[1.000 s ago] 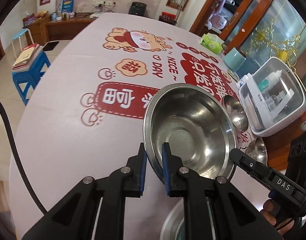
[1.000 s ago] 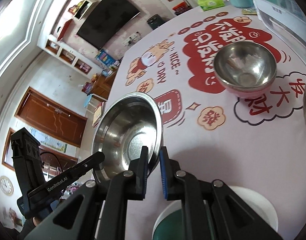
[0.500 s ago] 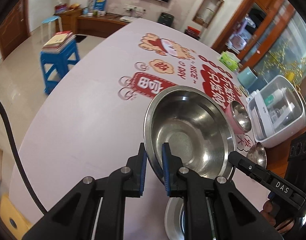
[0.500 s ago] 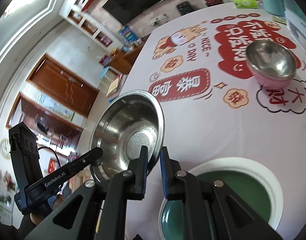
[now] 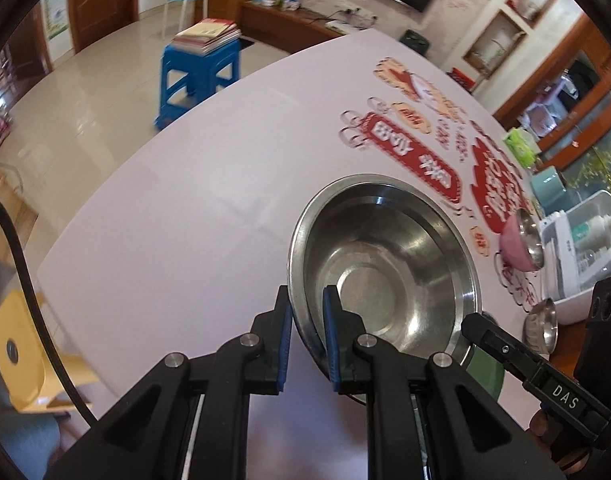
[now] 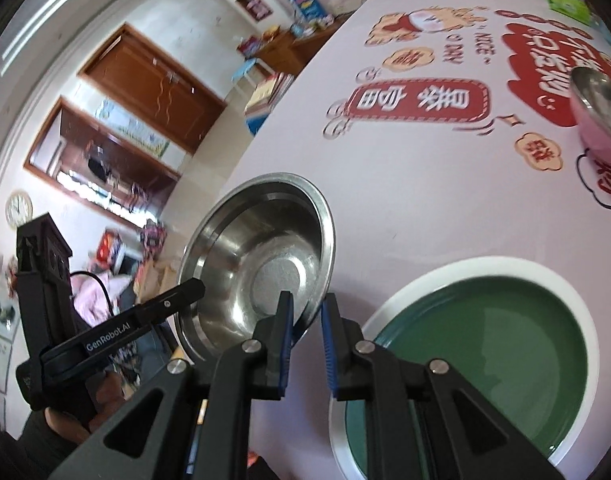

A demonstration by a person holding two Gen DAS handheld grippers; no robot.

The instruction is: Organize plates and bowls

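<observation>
A large steel bowl [image 5: 385,272] is held in the air between both grippers, above the table's near edge. My left gripper [image 5: 307,312] is shut on its near rim. My right gripper [image 6: 307,316] is shut on the opposite rim of the same bowl [image 6: 261,256]. A green plate with a white rim [image 6: 477,344] lies on the table below and right of the bowl; a sliver of it [image 5: 487,376] shows in the left wrist view. A pink bowl with a steel inside [image 5: 519,242] [image 6: 597,116] and a small steel bowl [image 5: 541,326] stand farther right.
The table [image 5: 209,216] has a pink cloth with red prints. A white plastic box with bottles [image 5: 581,248] stands at the right edge, a teal cup [image 5: 547,188] and a green tissue pack [image 5: 519,146] behind it. A blue stool with books [image 5: 199,64] stands on the floor.
Both grippers have carried the large steel bowl up and to the left, off the green plate and toward the table's near edge. The grips have not changed.
</observation>
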